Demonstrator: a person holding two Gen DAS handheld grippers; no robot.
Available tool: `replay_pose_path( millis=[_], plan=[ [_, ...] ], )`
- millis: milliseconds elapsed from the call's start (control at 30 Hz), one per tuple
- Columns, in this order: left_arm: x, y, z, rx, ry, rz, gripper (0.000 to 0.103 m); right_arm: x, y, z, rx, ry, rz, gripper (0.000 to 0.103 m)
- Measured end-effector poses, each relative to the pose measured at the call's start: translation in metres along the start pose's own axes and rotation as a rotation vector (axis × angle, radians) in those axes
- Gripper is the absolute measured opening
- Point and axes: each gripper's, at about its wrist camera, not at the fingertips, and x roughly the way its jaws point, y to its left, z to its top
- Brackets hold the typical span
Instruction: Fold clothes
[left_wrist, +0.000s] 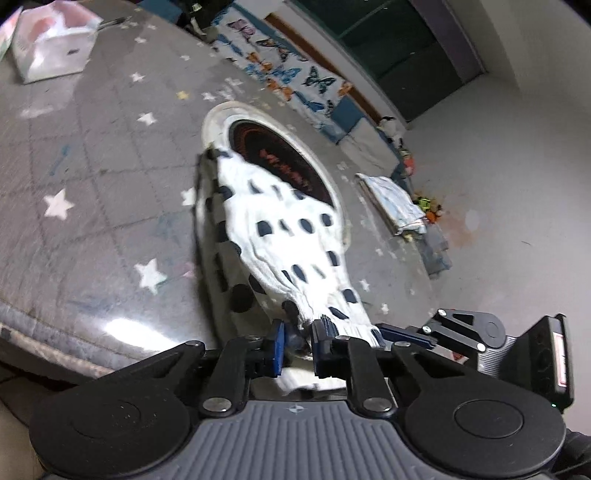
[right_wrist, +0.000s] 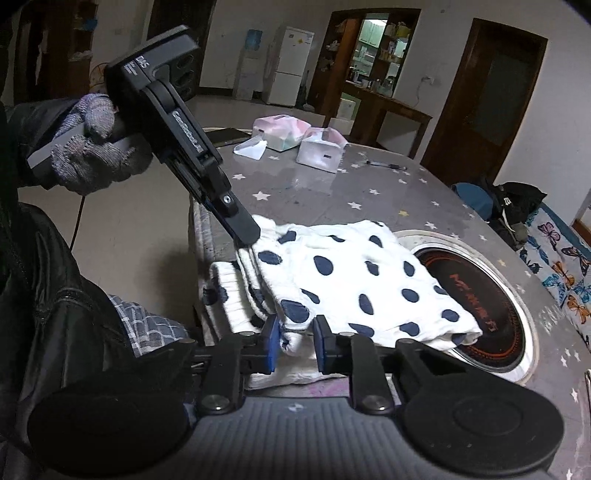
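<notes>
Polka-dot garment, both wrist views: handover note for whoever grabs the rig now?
Left tool: shut on the garment, pinching its ribbed edge at the near table edge.
Right tool: shut on the same edge further along; its pads press the cloth.
Left tool also shows in the right wrist view, held by a gloved hand.
Garment: bunched, far end overlapping the round cooktop set in the table.
Done: both tools have a grip on one edge.
Left: lift, spread flat, then fold; no fold is visible yet. A folded cloth lies at the far side.
</notes>
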Motion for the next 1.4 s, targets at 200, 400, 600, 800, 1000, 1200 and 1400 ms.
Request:
replay_pose_path(
  millis=[200,400,600,800,1000,1200,1400],
  plan=[
    [0.013,0.005,-0.008,0.008,0.054,0.02,0.016,0.004,-0.002,-0.011,0.028,0.02,0.015,0.018],
    [0.0,0.0,-0.006,0.065,0.048,0.03,0.039,0.001,-0.012,-0.016,0.09,0.024,0.05,0.023],
    [-0.02,-0.011,0.009,0.151,-0.04,0.03,0.04,-0.016,-0.037,-0.01,0.224,-0.02,0.077,0.027],
    [0.009,-0.023,0.024,0.238,-0.043,0.012,0.038,-0.001,-0.066,0.001,0.307,-0.038,-0.004,0.03],
    [0.05,-0.029,0.02,0.297,0.026,-0.013,0.038,0.03,-0.099,0.007,0.401,-0.025,-0.056,0.03],
    [0.061,-0.031,0.009,0.329,0.065,-0.042,0.038,0.071,-0.121,0.012,0.43,-0.012,-0.055,0.037],
    [0.061,-0.026,0.006,0.324,0.072,-0.051,0.038,0.109,-0.138,0.003,0.471,0.037,-0.09,0.037]
  ],
)
